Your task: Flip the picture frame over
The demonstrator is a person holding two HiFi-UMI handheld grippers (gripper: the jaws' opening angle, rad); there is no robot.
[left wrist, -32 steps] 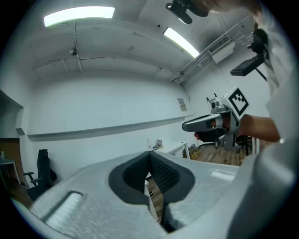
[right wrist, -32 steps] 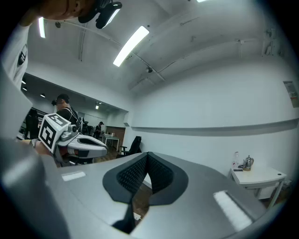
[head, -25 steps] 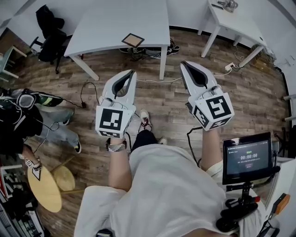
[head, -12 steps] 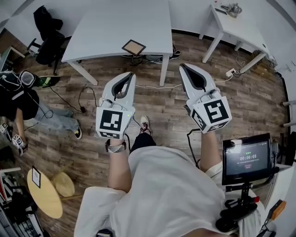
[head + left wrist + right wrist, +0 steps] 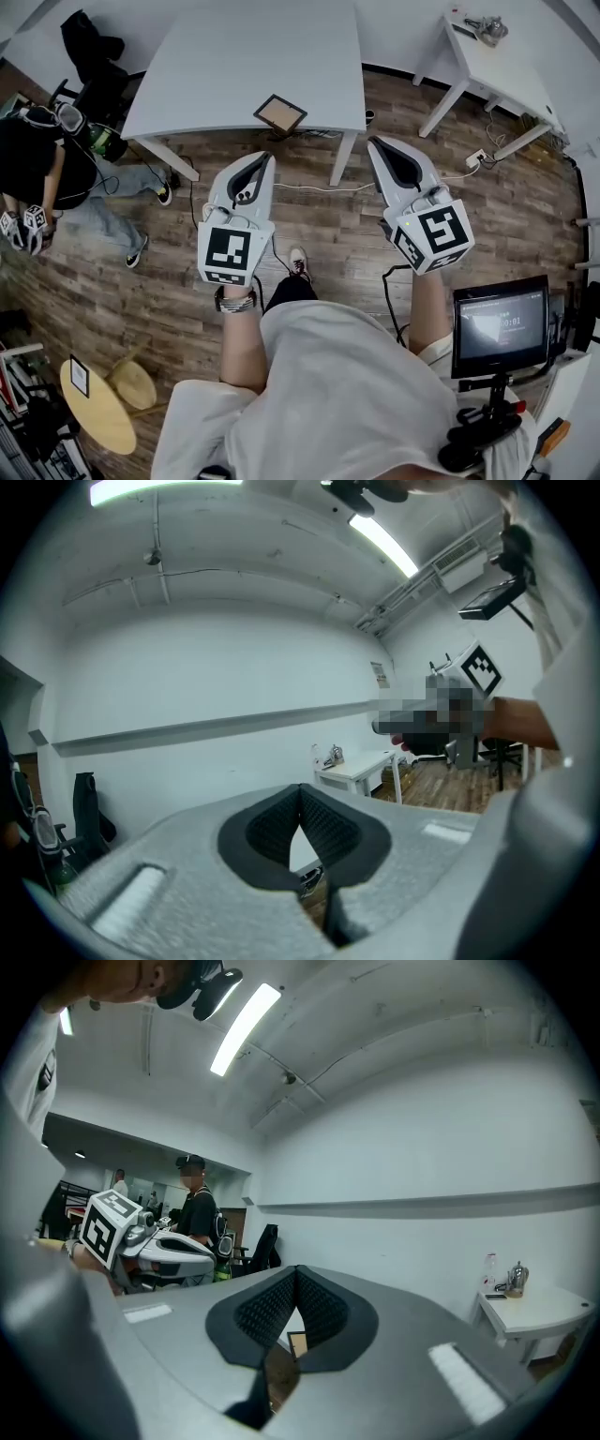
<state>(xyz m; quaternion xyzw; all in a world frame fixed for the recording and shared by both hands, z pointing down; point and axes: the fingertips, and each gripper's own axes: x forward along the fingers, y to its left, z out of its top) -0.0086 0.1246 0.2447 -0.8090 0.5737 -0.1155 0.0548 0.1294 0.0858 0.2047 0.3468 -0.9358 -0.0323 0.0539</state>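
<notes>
The picture frame (image 5: 279, 113), dark-rimmed with a tan face, lies flat near the front edge of the big white table (image 5: 244, 52). My left gripper (image 5: 265, 159) and right gripper (image 5: 375, 143) are held out side by side over the wood floor, short of the table and pointing toward it. Both are shut with nothing in them. In the left gripper view the left gripper (image 5: 300, 794) shows its dark pads meeting at the tip. The right gripper (image 5: 296, 1274) looks the same, and a corner of the frame (image 5: 295, 1344) shows through the gap below its pads.
A small white table (image 5: 487, 56) with a kettle stands back right. A black chair draped with a jacket (image 5: 89, 42) and another person (image 5: 42, 159) are at the left. A monitor on a stand (image 5: 502, 323) is at my right, a round wooden table (image 5: 94, 417) behind left. Cables run along the floor.
I have walked toward the big table, so it and the frame sit lower and nearer in the head view. Both grippers stayed shut. The person at the left shifted upward in view.
</notes>
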